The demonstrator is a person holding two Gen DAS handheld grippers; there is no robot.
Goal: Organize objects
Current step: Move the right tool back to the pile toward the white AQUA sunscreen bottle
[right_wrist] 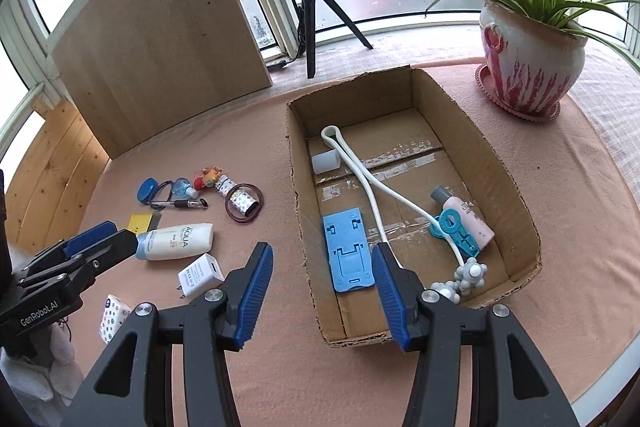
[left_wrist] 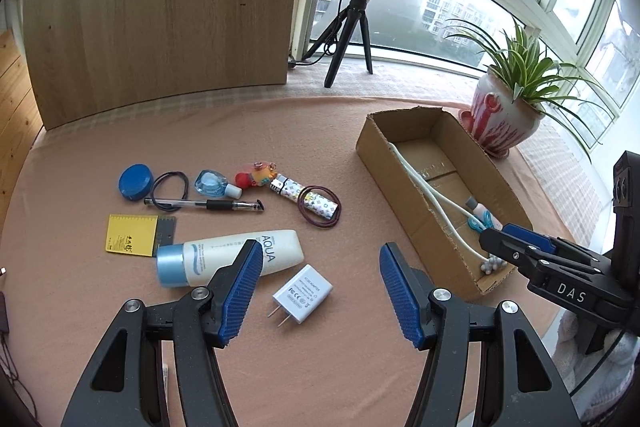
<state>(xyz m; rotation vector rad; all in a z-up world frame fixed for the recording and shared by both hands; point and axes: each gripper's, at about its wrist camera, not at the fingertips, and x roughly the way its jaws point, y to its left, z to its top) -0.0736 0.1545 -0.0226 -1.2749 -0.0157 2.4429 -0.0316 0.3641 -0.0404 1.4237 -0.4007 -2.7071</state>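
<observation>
My left gripper (left_wrist: pixel 320 259) is open and empty, above a white charger plug (left_wrist: pixel 302 294) and beside a white AQUA tube (left_wrist: pixel 228 257). My right gripper (right_wrist: pixel 322 259) is open and empty, over the near left wall of a cardboard box (right_wrist: pixel 472 119). The box holds a blue phone stand (right_wrist: pixel 348 249), a white cable (right_wrist: pixel 376 183), a pink bottle (right_wrist: pixel 466 213), a teal clip and a white cap. Loose on the cloth are a pen (left_wrist: pixel 204 205), a blue lid (left_wrist: pixel 135 181), a patterned tube (left_wrist: pixel 308 198), hair ties and a yellow card (left_wrist: pixel 131 235).
A potted plant (right_wrist: pixel 528 67) stands behind the box on the right. A ring light tripod (left_wrist: pixel 352 27) and a wooden board (left_wrist: pixel 160 7) stand at the back. A patterned tissue pack (right_wrist: pixel 114 317) lies near the front left edge.
</observation>
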